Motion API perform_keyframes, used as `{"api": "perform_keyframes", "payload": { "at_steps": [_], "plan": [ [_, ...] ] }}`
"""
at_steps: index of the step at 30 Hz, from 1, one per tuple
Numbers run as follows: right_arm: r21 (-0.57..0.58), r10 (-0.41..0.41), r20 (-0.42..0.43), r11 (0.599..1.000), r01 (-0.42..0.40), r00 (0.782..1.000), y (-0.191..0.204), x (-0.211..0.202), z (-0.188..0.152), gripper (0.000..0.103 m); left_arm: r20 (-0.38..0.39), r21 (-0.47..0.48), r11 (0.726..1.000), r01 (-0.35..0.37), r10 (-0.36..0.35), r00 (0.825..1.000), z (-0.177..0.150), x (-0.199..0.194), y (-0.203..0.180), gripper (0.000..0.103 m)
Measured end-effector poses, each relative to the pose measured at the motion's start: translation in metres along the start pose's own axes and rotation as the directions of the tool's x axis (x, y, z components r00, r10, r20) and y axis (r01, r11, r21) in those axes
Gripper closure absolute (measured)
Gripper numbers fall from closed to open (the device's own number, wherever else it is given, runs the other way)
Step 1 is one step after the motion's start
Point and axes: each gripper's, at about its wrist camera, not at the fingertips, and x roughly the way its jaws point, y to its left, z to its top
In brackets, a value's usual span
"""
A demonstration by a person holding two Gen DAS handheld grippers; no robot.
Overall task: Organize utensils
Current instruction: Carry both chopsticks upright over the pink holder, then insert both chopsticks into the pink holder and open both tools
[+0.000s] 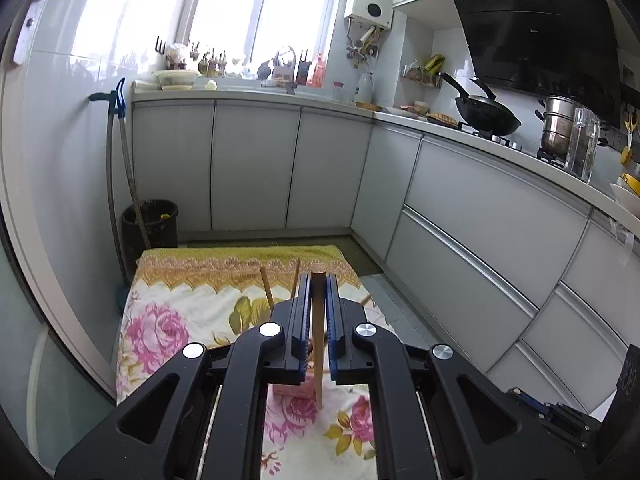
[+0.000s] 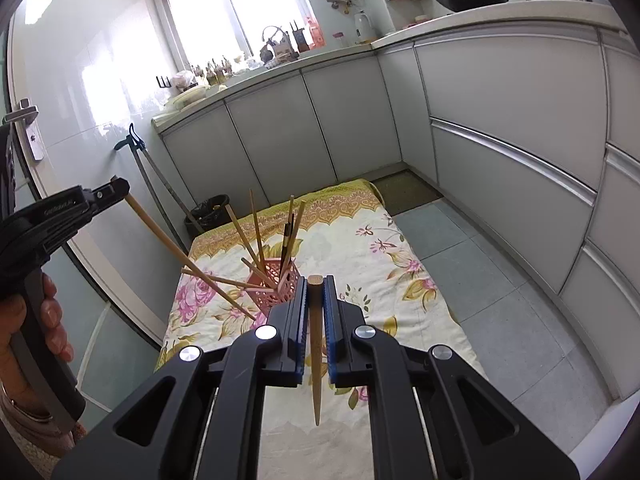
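Note:
My left gripper point(image 1: 319, 280) is shut on a wooden chopstick point(image 1: 318, 340) that points down over a pink holder point(image 1: 294, 390) below the jaws. In the right wrist view the left gripper point(image 2: 114, 188) holds that chopstick point(image 2: 160, 236) slanting down toward the pink basket holder point(image 2: 272, 284), which stands on the floral cloth point(image 2: 360, 256) with several chopsticks point(image 2: 256, 228) in it. My right gripper point(image 2: 316, 282) is shut on another wooden chopstick point(image 2: 316, 352), tip down, just right of and nearer than the holder.
The floral cloth point(image 1: 172, 320) covers a low table on the kitchen floor. Grey cabinets point(image 1: 256, 168) run along the back and right. A black bin point(image 1: 150, 224) and mop handles point(image 1: 120, 184) stand at the left wall. A wok point(image 1: 486, 114) sits on the stove.

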Motion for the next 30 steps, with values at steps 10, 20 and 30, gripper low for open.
{"api": "perform_keyframes", "payload": {
  "at_steps": [10,20,30],
  "plan": [
    [0.008,0.025,0.008,1.0,-0.025,1.0,0.001,0.017,0.022,0.095,0.014,0.027,0.996,-0.085,0.085,0.996,0.026,0.067,-0.001,0.097],
    [0.019,0.01,-0.024,1.0,-0.009,1.0,-0.01,0.043,0.02,0.095,-0.114,0.022,0.994,-0.111,0.113,0.987,-0.007,0.148,0.012,0.096],
    [0.004,0.071,0.019,0.997,-0.071,0.997,0.009,0.033,0.044,0.095,-0.086,-0.05,0.996,-0.08,0.075,0.993,-0.026,0.097,0.027,0.05]
  ]
}}
